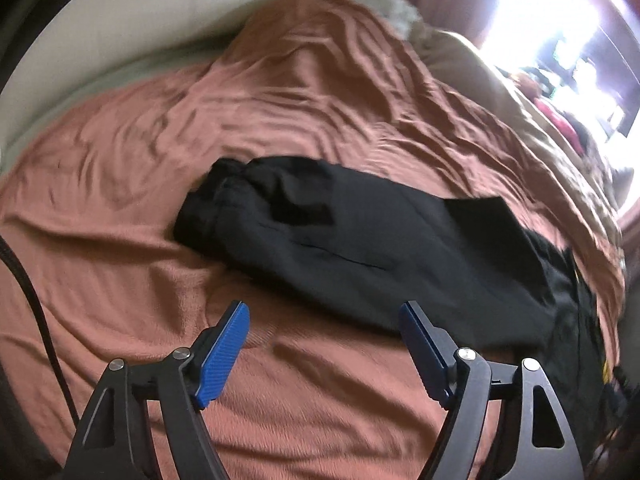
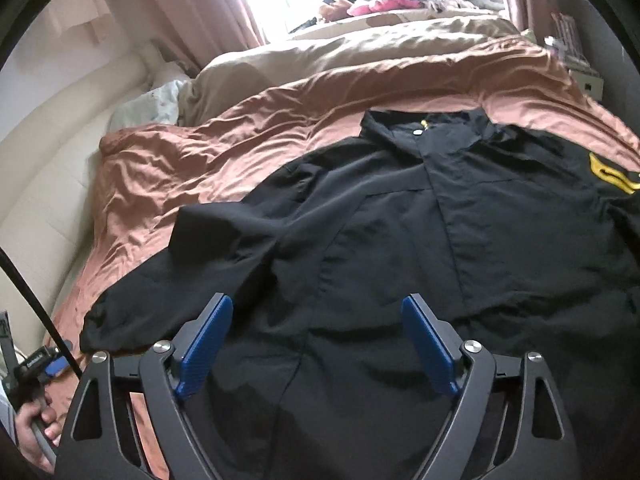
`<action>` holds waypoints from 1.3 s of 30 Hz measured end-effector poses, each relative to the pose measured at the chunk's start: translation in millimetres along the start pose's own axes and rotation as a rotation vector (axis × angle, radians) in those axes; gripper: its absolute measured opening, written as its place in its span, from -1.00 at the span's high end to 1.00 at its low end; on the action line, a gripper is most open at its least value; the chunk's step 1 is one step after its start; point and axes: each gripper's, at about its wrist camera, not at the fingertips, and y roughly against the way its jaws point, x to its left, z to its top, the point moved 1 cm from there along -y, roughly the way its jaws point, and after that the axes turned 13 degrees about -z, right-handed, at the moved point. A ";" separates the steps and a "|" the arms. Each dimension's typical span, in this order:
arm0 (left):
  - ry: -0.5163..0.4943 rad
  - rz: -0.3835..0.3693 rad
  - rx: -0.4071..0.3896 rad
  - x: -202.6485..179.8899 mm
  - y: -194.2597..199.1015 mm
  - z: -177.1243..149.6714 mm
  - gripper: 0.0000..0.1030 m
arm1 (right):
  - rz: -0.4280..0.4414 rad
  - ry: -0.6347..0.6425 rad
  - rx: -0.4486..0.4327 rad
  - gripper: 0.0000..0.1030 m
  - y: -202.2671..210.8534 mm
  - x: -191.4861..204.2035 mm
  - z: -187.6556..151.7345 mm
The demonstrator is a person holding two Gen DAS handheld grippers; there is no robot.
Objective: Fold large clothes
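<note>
A large black jacket (image 2: 400, 220) lies spread front-up on a rust-brown bedspread (image 2: 200, 152), collar at the far side and a yellow emblem (image 2: 616, 176) on its right chest. Its left sleeve (image 1: 340, 236) stretches across the bedspread (image 1: 160, 140) in the left wrist view. My left gripper (image 1: 324, 320) is open and empty, just short of the sleeve's near edge. My right gripper (image 2: 318, 316) is open and empty, hovering over the jacket's lower front. The left gripper (image 2: 52, 364) also shows at the lower left of the right wrist view, in a hand.
A beige duvet (image 2: 360, 48) and a pillow (image 2: 156, 100) lie at the far side of the bed. A cream padded headboard (image 2: 60, 128) runs along the left. A bright window with pink curtains (image 2: 200, 0) and soft toys (image 2: 380, 2) sits behind. Shelving (image 2: 576, 52) stands at the far right.
</note>
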 end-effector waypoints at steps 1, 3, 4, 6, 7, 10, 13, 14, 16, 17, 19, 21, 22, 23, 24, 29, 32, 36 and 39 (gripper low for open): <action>0.031 -0.001 0.008 6.1 -6.4 1.8 -0.41 | 0.009 -0.004 0.014 -0.52 -8.1 4.3 2.4; 0.080 -0.003 0.027 15.7 -19.3 4.7 -0.36 | 0.013 -0.001 0.047 -0.38 -24.6 11.6 5.8; 0.102 -0.002 0.033 20.0 -25.7 5.8 -0.35 | 0.016 0.001 0.060 -0.27 -32.0 15.1 7.1; 0.141 0.000 0.040 27.6 -38.8 8.1 -0.31 | 0.024 -0.001 0.087 -0.18 -46.8 19.7 11.9; 0.158 0.000 0.043 30.5 -45.0 9.2 -0.31 | 0.031 -0.006 0.093 -0.17 -53.3 21.7 14.5; 0.184 0.010 0.038 36.7 -62.4 14.0 -0.18 | 0.061 -0.017 0.093 0.03 -68.5 23.3 20.3; 0.177 0.051 0.001 36.4 -66.7 19.2 0.32 | 0.097 -0.047 0.115 0.27 -89.8 20.3 25.9; 0.176 0.048 -0.003 35.4 -66.2 20.8 0.62 | 0.103 -0.055 0.119 0.31 -96.0 18.9 26.7; 0.172 0.029 -0.018 34.8 -63.3 23.1 0.75 | 0.123 -0.084 0.128 0.44 -108.9 16.4 28.3; 0.162 0.027 -0.031 32.8 -58.4 24.7 0.80 | 0.141 -0.103 0.135 0.47 -116.0 16.4 28.5; 0.147 0.010 -0.054 30.4 -50.4 28.3 0.85 | 0.176 -0.129 0.153 0.51 -128.1 18.0 28.2; 0.125 -0.021 -0.076 23.8 -38.2 33.9 0.89 | 0.222 -0.169 0.167 0.51 -140.1 20.4 27.9; 0.113 -0.029 -0.086 20.5 -32.0 36.3 0.89 | 0.243 -0.188 0.175 0.51 -146.3 21.7 27.3; 0.098 -0.034 -0.096 15.5 -24.9 39.2 0.90 | 0.257 -0.205 0.181 0.51 -153.0 23.1 26.2; 0.081 -0.040 -0.105 9.3 -18.7 42.4 0.91 | 0.268 -0.219 0.189 0.52 -159.2 24.3 24.6; 0.006 -0.104 -0.146 -27.0 9.9 59.4 0.95 | 0.298 -0.250 0.263 0.65 -197.1 34.9 11.2; -0.029 -0.154 -0.170 -50.9 26.1 67.2 0.97 | 0.287 -0.212 0.277 0.66 -197.6 40.8 16.8; -0.072 -0.230 -0.199 -90.5 49.0 76.3 0.97 | 0.305 -0.236 0.324 0.66 -187.7 32.6 25.0; -0.128 -0.283 -0.222 -129.6 68.6 81.6 0.97 | 0.284 -0.227 0.303 0.66 -166.0 23.7 38.8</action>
